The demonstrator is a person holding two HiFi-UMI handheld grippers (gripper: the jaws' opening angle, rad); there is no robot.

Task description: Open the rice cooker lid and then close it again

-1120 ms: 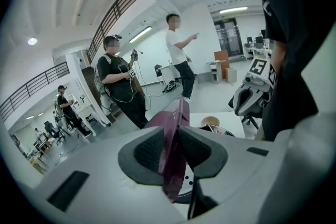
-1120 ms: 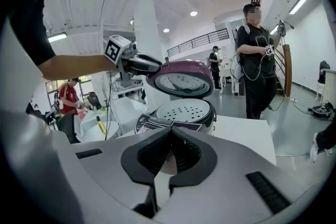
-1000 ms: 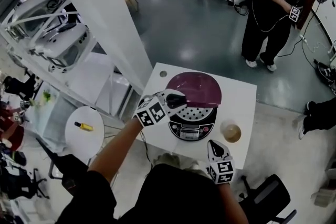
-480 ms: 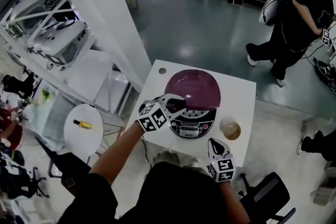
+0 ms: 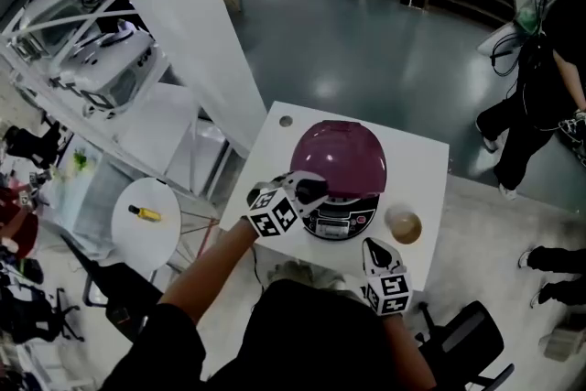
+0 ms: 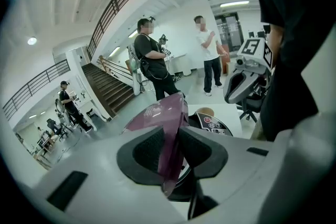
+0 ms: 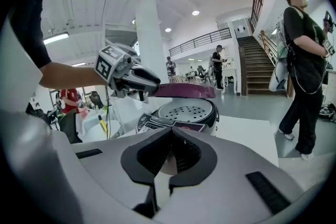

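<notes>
The rice cooker stands in the middle of a small white table. Its purple lid hangs partly lowered over the pot. My left gripper is shut on the lid's front edge; in the left gripper view the purple rim is pinched between the pads. The right gripper view shows the lid a little above the perforated inner plate. My right gripper is shut and empty near the table's front edge, apart from the cooker.
A brown cup sits on the table right of the cooker. A round white side table with a yellow item stands to the left, and a white pillar behind it. A person walks at far right. A chair is at lower right.
The lid has swung down from wide open to nearly over the pot, my left gripper sinking with it. The person at the back has walked off to the right. My right gripper stayed put.
</notes>
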